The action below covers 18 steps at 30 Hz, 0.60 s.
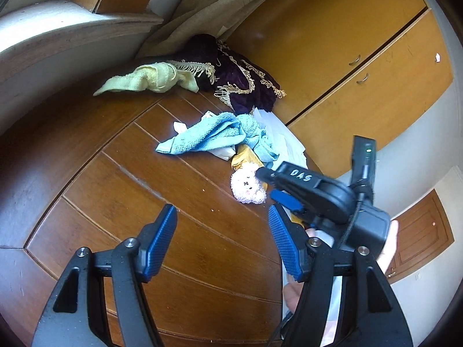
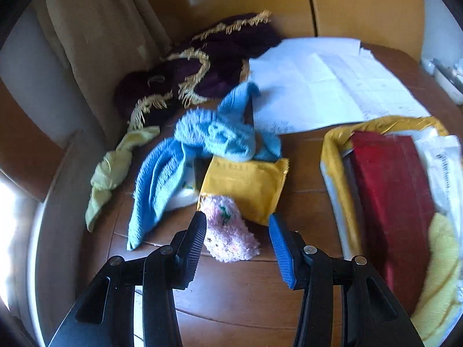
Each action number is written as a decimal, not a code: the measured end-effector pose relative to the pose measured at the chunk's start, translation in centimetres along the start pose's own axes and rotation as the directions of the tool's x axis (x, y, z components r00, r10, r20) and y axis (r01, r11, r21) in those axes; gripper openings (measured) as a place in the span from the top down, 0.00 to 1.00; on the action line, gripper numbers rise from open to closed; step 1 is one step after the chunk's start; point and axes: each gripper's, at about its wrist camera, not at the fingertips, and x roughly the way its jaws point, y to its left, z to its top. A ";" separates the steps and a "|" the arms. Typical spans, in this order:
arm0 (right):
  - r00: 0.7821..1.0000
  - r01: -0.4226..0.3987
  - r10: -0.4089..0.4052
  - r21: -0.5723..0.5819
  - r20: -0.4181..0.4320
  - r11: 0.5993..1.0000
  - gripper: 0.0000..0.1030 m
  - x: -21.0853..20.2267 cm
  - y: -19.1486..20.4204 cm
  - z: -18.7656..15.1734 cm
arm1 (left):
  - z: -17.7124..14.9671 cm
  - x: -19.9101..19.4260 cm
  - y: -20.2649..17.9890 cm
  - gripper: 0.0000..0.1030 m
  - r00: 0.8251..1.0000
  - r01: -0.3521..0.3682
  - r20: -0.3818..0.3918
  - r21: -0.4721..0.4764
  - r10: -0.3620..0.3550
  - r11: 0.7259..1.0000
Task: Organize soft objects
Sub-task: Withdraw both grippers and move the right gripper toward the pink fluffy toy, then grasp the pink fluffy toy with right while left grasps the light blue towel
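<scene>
I bring my right gripper [image 2: 237, 238], jaws wide, around the fluffy pink plush toy [image 2: 228, 231]; next I must squeeze gently. My left gripper [image 1: 222, 238] hangs wide too.

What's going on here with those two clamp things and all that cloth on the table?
A person holds a two-finger gripper in each hand, tidying soft things on a wooden table. The right gripper is open around a small pink plush toy, not yet closed on it. The left gripper is open and empty. A blue towel, yellow cloth and purple fringed fabric lie untouched.
</scene>
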 end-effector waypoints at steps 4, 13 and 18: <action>1.000 -0.002 0.001 -0.032 -0.016 0.999 0.63 0.8 0.4 -0.4 | 0.0 0.1 0.1 0.37 1.000 -0.005 0.001 0.001 0.005 1.000; 0.998 -0.054 0.053 -0.046 -0.040 0.997 0.81 0.0 0.9 -1.0 | 2.5 1.6 -0.3 0.37 0.995 -0.087 -0.035 0.080 0.090 0.993; 0.991 -0.131 0.129 -0.069 -0.025 0.989 0.82 -3.0 0.1 -2.1 | 4.3 3.1 -0.5 0.37 0.988 -0.134 -0.065 0.124 0.143 0.983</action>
